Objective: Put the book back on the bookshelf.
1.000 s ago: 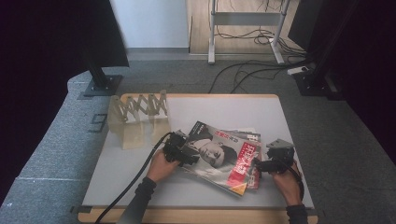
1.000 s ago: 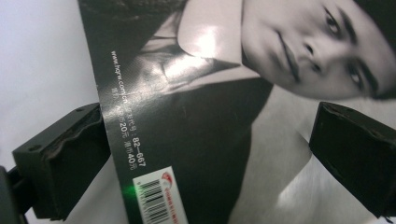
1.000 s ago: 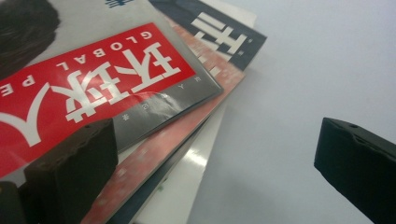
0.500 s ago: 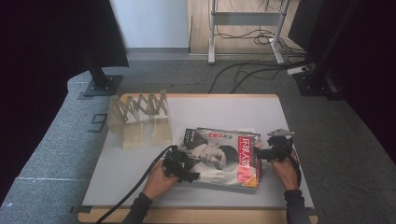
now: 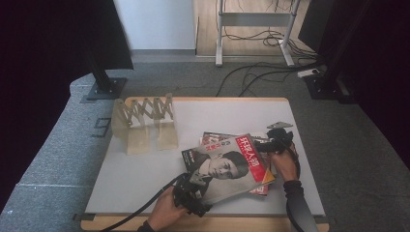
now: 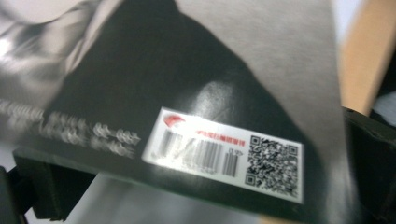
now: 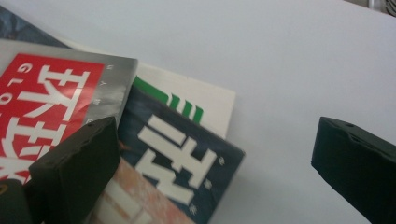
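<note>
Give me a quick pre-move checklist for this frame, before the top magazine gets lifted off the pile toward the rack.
1. Left gripper shut on top magazine, near its barcode corner: ok.
2. Right gripper open, holding nothing: ok.
3. Right gripper clear of the pile: cannot tell; one jaw lies over the lower magazines.
4. Lower magazines free to stay on the table: cannot tell.
5. Wooden rack upright, slots free: ok.
6. Left cable trails off the near edge, away from the pile: ok.

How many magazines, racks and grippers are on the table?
Magazines: 3 that I can tell, stacked, counting the covers in the right gripper view
Wooden folding rack: 1
Grippers: 2, left gripper and right gripper
Total: 6
</note>
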Demonstrator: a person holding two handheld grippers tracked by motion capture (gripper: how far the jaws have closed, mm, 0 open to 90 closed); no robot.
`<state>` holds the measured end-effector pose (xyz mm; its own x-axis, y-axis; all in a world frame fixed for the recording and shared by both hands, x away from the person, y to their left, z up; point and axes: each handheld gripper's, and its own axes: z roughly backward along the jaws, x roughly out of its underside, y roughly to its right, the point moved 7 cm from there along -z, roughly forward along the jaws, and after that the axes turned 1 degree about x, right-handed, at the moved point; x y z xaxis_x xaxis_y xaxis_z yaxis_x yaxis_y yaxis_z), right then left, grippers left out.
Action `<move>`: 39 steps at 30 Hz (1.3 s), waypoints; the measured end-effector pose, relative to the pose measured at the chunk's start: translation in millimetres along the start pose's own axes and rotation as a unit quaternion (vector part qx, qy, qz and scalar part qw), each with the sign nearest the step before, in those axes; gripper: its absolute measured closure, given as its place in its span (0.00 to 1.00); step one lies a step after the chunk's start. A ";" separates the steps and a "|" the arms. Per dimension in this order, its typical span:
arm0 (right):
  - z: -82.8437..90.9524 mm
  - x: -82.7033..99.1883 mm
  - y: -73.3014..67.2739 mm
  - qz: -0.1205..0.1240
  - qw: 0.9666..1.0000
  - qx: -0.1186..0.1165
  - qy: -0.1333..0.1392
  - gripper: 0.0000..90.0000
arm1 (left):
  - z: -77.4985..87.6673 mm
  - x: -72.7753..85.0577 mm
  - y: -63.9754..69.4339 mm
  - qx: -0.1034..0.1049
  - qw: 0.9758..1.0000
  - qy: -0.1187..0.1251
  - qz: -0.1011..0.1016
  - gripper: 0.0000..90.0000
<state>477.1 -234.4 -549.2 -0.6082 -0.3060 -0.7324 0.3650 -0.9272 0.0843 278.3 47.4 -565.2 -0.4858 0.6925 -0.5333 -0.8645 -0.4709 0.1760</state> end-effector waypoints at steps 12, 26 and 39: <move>23.2 8.4 -8.6 -0.005 0.999 -0.031 0.017 0.00 | 51.0 14.2 -46.0 -0.029 0.999 0.041 0.010 0.00; 77.6 41.5 -35.7 0.015 0.997 -0.068 0.030 0.00 | 64.8 0.9 -109.9 -0.114 0.992 0.058 0.013 0.15; 102.0 79.7 -69.6 0.045 0.993 -0.107 0.010 0.00 | 52.9 2.4 -144.9 -0.137 0.989 0.051 0.037 0.15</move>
<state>331.3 -216.3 -544.6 -0.5529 -0.3792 -0.7420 0.5602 -0.8283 0.0059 395.5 146.2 -548.2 -0.5190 0.5984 -0.6104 -0.7528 -0.6582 -0.0052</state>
